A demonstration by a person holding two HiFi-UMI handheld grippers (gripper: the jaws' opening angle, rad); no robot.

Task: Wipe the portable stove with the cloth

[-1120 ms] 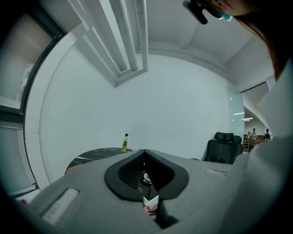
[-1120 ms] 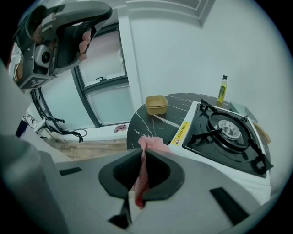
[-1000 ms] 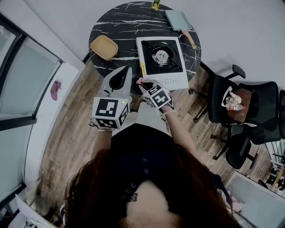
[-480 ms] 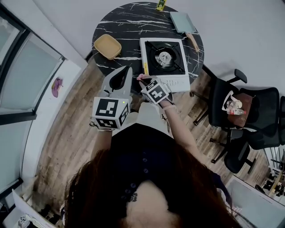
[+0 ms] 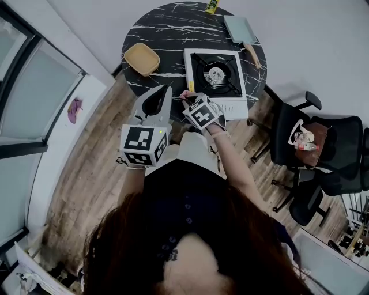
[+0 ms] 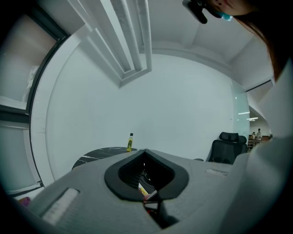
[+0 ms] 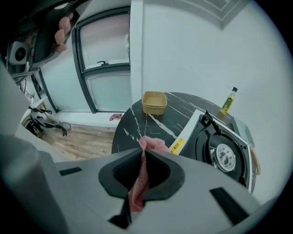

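My right gripper is clamped on the pink cloth. It's held at the near edge of the round table, just beside the near left corner of the portable stove. The stove sits on the table's right side. My left gripper has its jaws closed on nothing, also by the near edge.

I am seeing round black marble table carrying tan dish on its left part. Small yellow bottle standing at far edge, grey-blue flat tool with wooden handle lying near it. Black office chairs standing right of table. Purple object lying on pale ledge at left.
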